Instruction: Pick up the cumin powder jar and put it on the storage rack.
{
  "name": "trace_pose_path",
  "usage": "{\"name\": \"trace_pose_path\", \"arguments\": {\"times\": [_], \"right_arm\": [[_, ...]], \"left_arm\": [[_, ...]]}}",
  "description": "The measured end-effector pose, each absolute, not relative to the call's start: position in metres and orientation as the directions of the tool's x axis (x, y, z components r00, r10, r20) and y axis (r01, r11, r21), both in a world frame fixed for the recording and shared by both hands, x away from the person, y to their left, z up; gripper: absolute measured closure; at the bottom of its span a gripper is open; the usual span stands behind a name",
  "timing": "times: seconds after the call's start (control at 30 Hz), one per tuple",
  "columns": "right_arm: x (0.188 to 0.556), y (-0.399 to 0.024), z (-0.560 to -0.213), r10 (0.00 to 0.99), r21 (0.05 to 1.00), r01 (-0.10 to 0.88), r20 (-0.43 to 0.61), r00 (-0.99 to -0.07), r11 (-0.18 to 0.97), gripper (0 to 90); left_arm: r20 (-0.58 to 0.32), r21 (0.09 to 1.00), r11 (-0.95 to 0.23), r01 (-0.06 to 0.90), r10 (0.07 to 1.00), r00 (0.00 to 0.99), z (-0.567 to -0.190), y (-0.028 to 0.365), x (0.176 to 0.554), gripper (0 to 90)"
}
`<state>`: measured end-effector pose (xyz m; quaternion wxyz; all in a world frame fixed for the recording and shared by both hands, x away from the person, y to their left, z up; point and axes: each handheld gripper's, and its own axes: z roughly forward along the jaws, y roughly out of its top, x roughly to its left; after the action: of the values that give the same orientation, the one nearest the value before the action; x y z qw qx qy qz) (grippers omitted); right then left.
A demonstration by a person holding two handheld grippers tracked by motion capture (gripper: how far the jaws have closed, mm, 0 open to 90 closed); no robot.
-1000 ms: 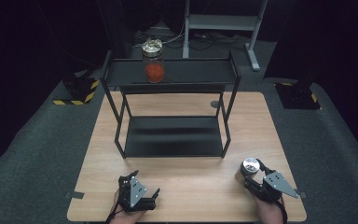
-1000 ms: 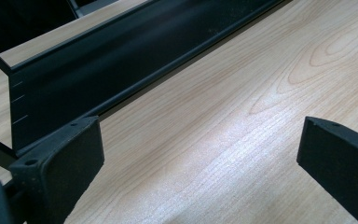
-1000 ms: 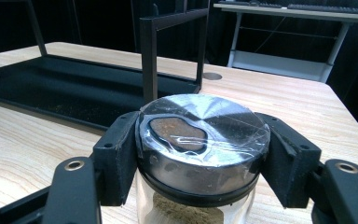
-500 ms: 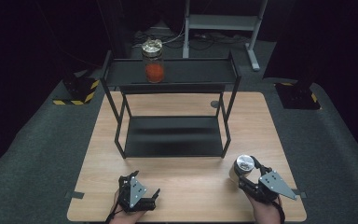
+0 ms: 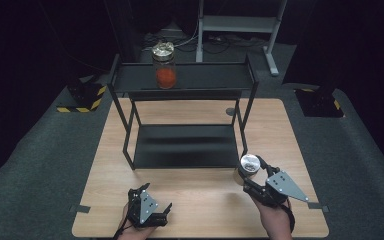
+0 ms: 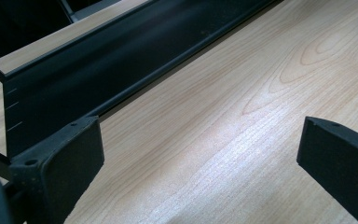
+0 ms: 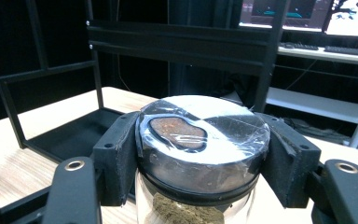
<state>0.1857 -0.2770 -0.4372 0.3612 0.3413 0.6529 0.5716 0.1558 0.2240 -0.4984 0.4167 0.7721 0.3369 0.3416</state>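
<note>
My right gripper (image 5: 249,172) (image 7: 200,158) is shut on a clear glass jar (image 5: 247,169) (image 7: 200,158) with a shiny lid wrapped in film; brownish contents show under the lid. It holds the jar above the table's right front, near the shelf's right front leg (image 5: 243,131). A second jar (image 5: 164,65) with red contents stands on the top tier of the black two-tier shelf (image 5: 185,80). My left gripper (image 5: 157,210) (image 6: 200,154) rests at the table's left front, jaws wide open over bare wood, nothing between them.
The shelf's lower tray (image 5: 182,145) (image 6: 121,60) lies on the wooden table (image 5: 200,200). Dark floor surrounds the table, with black-and-yellow striped bases (image 5: 82,97) at the back left and a metal stand (image 5: 240,25) behind the shelf.
My right gripper has lifted the jar and carried it leftward and toward the shelf. The left gripper has stayed where it was.
</note>
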Motion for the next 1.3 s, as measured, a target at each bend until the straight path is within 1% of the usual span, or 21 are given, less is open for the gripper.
{"name": "trace_pose_path", "arguments": {"times": [0.63, 1.3], "right_arm": [[0.206, -0.255, -0.407, 0.839, 0.993, 0.001, -0.096, -0.535, 0.115, 34.1], [0.222, -0.242, -0.387, 0.826, 0.995, -0.023, -0.089, -0.556, 0.093, 34.1]], "left_arm": [[0.25, 0.876, -0.427, 0.225, 0.8, 0.546, -0.499, 0.226, 0.155, 0.8], [0.25, 0.875, -0.429, 0.225, 0.798, 0.548, -0.499, 0.226, 0.155, 0.8]]}}
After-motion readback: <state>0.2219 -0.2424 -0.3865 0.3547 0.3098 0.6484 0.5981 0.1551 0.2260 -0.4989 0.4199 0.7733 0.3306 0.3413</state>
